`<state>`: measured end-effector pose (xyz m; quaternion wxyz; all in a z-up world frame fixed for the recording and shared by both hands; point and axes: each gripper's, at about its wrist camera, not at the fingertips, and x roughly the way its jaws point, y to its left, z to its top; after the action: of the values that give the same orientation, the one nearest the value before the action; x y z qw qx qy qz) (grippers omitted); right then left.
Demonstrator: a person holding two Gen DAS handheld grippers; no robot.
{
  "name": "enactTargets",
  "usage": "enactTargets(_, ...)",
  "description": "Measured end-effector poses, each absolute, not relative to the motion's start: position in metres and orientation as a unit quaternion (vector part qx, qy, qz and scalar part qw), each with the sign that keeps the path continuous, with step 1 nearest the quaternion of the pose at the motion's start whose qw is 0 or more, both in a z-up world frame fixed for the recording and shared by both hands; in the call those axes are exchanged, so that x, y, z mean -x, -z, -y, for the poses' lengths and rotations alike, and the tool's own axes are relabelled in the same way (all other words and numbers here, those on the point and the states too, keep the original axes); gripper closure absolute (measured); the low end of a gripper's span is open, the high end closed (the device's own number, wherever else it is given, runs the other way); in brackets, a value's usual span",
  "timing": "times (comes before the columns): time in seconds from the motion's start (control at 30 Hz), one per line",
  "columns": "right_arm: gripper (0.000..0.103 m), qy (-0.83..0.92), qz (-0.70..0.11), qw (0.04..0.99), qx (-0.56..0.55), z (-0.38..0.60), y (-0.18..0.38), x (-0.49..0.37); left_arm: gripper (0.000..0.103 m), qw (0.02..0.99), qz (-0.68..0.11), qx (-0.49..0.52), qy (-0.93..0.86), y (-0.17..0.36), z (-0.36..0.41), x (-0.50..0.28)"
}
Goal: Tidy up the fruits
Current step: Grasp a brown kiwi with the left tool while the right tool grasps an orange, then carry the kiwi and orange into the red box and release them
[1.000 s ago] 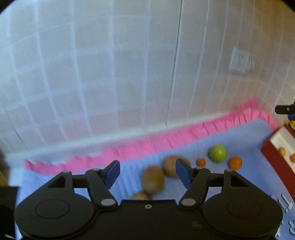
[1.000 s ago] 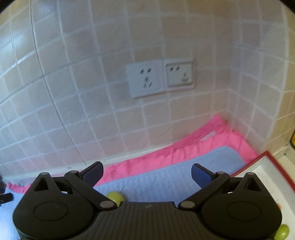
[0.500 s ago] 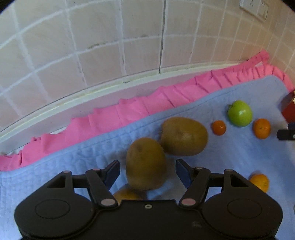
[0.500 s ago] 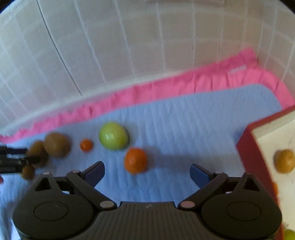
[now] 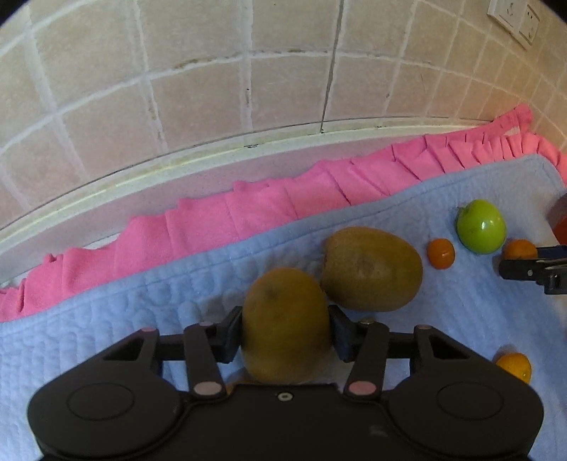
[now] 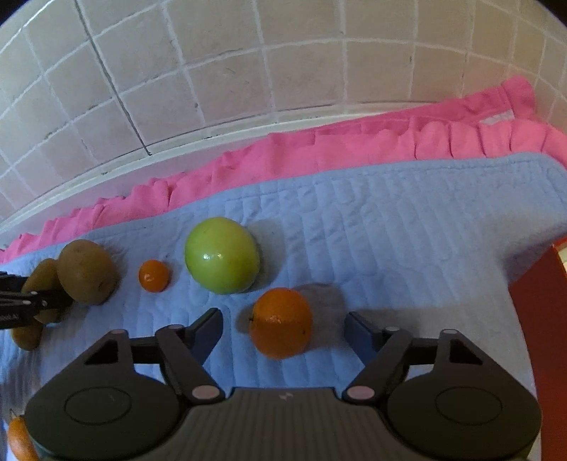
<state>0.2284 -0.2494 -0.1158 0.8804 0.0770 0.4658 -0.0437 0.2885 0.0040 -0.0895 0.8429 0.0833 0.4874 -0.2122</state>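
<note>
My left gripper (image 5: 285, 335) is shut on a brown kiwi (image 5: 285, 324) that lies on the blue quilted mat (image 5: 124, 319). A second kiwi (image 5: 372, 269) touches it at the right. A third kiwi (image 6: 26, 335) lies under the left gripper. My right gripper (image 6: 283, 328) is open around an orange (image 6: 281, 322), fingers apart from it. A green apple (image 6: 221, 260) and a small orange (image 6: 154, 276) lie just beyond. In the left wrist view the apple (image 5: 481, 226), small orange (image 5: 440, 253) and another orange (image 5: 515, 367) show at right.
A pink cloth (image 6: 354, 149) lies under the mat along the tiled wall (image 6: 248, 53). A red-sided box (image 6: 542, 319) stands at the right. Another orange (image 6: 19, 438) sits at the lower left of the right wrist view. A wall socket (image 5: 514, 17) is at the far right.
My left gripper came down to the mat and shut on the near kiwi. My right gripper tilted down and moved in until its open fingers flank the orange.
</note>
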Motion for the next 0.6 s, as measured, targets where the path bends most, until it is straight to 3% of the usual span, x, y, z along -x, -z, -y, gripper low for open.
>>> enactTargets(0.07, 0.038, 0.043, -0.467, 0.881, -0.069, 0.248, 0.116, -0.229, 0.043, 0.845, -0.486, -0.08, 0.21, 0.089, -0.004, -0.287)
enactTargets(0.13, 0.056, 0.043, -0.465, 0.882, -0.063, 0.248, 0.115, -0.229, 0.043, 0.848, -0.481, -0.077, 0.208, 0.088, -0.005, -0.285)
enactTargets(0.2, 0.063, 0.035, -0.463, 0.883, -0.069, 0.25, 0.113, -0.228, 0.043, 0.849, -0.482, -0.07, 0.206, 0.088, -0.007, -0.285)
enactTargets(0.6, 0.064, 0.025, -0.407, 0.905, -0.116, 0.268, 0.063, -0.179, 0.044, 0.879, -0.423, -0.07, 0.207, 0.022, 0.001, -0.255)
